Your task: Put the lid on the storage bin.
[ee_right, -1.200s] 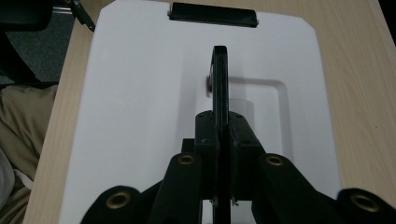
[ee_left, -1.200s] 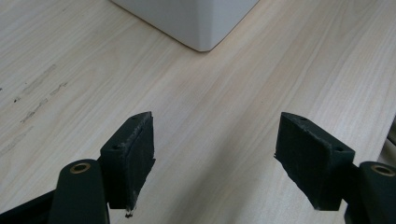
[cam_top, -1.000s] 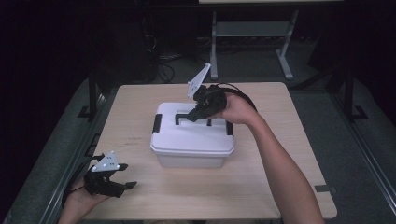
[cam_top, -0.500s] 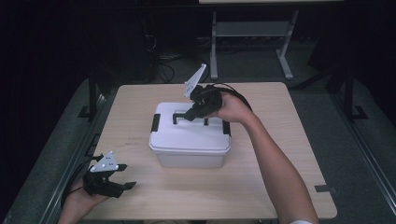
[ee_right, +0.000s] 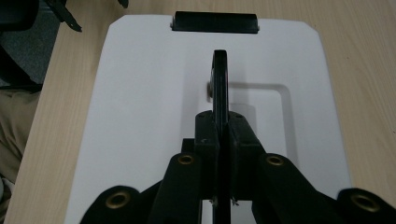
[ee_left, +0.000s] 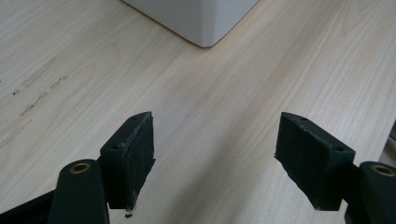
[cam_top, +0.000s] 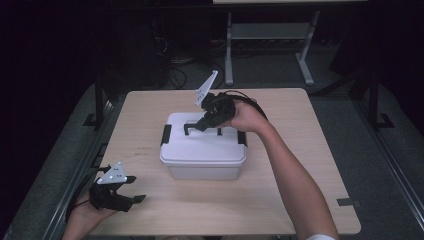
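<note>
Right tongs (ee_right: pixel 219 140) clamped on the box's black handle (ee_right: pixel 220 79), box (cam_top: pixel 202 150) unlifted; left tongs (ee_left: pixel 215 158) apart, idle at seven o'clock.

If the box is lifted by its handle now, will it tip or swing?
Probably little: the right gripper is shut on the handle near the middle of the box. The thin handle may flex. The latches look closed, so the lid should hold.

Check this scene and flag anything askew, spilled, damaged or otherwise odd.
Nothing stands out. The white box sits flat on the table, lid on. The right gripper is shut on the black handle, raised upright. The left gripper is open over bare wood. No spills or visible damage.
</note>
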A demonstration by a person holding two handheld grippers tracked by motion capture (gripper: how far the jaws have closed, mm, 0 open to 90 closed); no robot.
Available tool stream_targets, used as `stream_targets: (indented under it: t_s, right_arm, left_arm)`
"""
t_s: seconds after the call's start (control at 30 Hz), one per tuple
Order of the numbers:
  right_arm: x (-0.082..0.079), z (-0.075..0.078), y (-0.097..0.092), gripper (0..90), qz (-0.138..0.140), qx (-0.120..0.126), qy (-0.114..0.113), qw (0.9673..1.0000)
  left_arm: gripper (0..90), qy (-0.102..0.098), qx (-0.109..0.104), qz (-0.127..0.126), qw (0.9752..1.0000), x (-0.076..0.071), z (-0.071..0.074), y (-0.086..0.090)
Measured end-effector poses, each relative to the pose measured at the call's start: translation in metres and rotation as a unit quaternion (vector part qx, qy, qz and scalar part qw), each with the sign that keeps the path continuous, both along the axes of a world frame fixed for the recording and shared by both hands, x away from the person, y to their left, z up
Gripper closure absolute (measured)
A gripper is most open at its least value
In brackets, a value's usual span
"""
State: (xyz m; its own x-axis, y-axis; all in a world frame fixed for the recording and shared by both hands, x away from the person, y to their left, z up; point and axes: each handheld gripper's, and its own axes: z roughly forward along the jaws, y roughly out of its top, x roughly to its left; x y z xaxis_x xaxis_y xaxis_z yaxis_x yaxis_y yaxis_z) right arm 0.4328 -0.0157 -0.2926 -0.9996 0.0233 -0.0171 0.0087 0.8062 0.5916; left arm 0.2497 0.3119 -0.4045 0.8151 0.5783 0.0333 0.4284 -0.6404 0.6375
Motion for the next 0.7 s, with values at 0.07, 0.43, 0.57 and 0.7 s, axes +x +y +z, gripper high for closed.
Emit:
stream_targets:
  t_s: [0.07,0.43,0.57,0.7]
  right_arm:
    - [-0.0003,-0.0002,-0.0002,83.6,0.001,0.002,0.001,1.0]
    - [-0.0049,-0.0028,-0.0056,82.3,-0.004,0.014,0.005,0.9999]
    - [-0.0069,-0.0029,-0.0057,81.7,-0.006,0.014,0.005,0.9999]
    - [-0.0077,-0.0011,-0.0071,79.2,-0.01,0.019,0.008,0.9997]
  left_arm:
    - [27.6,0.0,0.0,0.0,1.0,0.0,0.0,0.0001]
    - [27.6,-0.001,0.001,-0.002,1.0,0.0004,-0.0007,-0.0002]
    - [27.5,-0.001,0.001,-0.002,1.0,0.0002,-0.0007,-0.0004]
    - [27.5,0.0,0.002,-0.003,1.0,0.0001,-0.0009,-0.0015]
